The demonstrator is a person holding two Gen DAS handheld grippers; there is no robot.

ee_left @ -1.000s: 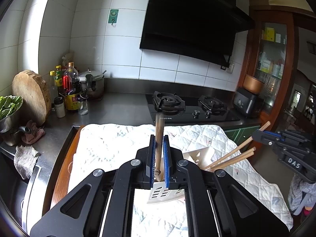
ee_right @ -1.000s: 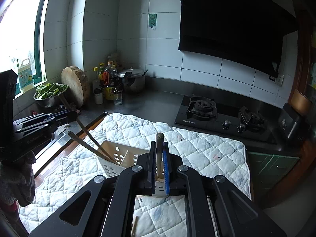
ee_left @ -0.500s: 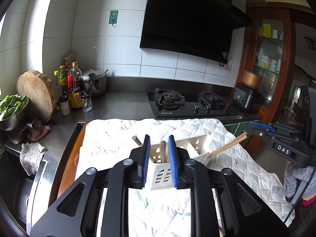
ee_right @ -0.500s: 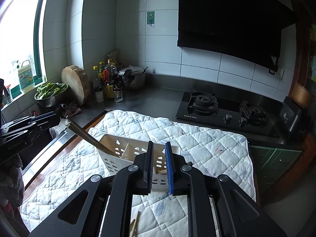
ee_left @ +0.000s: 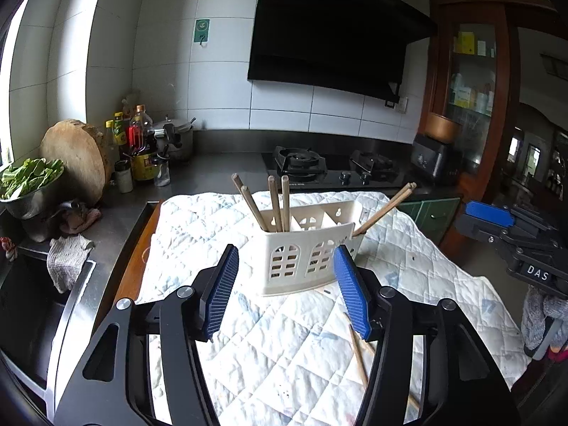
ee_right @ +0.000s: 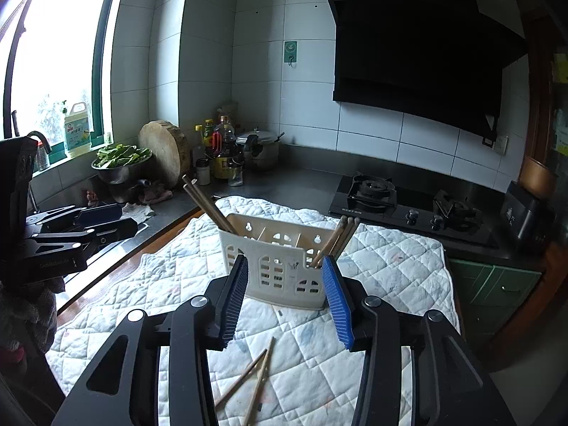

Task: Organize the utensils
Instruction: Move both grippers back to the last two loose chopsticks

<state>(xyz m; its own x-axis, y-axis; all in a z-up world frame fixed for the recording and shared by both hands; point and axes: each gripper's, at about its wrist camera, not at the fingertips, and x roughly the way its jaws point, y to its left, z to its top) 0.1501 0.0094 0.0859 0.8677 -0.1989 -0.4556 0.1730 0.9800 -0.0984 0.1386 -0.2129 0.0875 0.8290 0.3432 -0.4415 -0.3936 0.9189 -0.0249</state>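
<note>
Both tools are held wide apart and empty: the left tool (ee_left: 284,291) and the right tool (ee_right: 289,298). A white utensil holder (ee_left: 307,252) is seen standing on the quilted cloth (ee_left: 255,348), with chopsticks (ee_left: 275,202) leaning inside it. Two loose chopsticks (ee_right: 248,378) are left lying crossed on the cloth near the right tool.

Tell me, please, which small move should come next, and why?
Probably lower the right gripper onto the two loose chopsticks lying crossed on the quilted cloth. Both grippers are open and empty, the left gripper too, and the other chopsticks already stand in the white holder.
</note>
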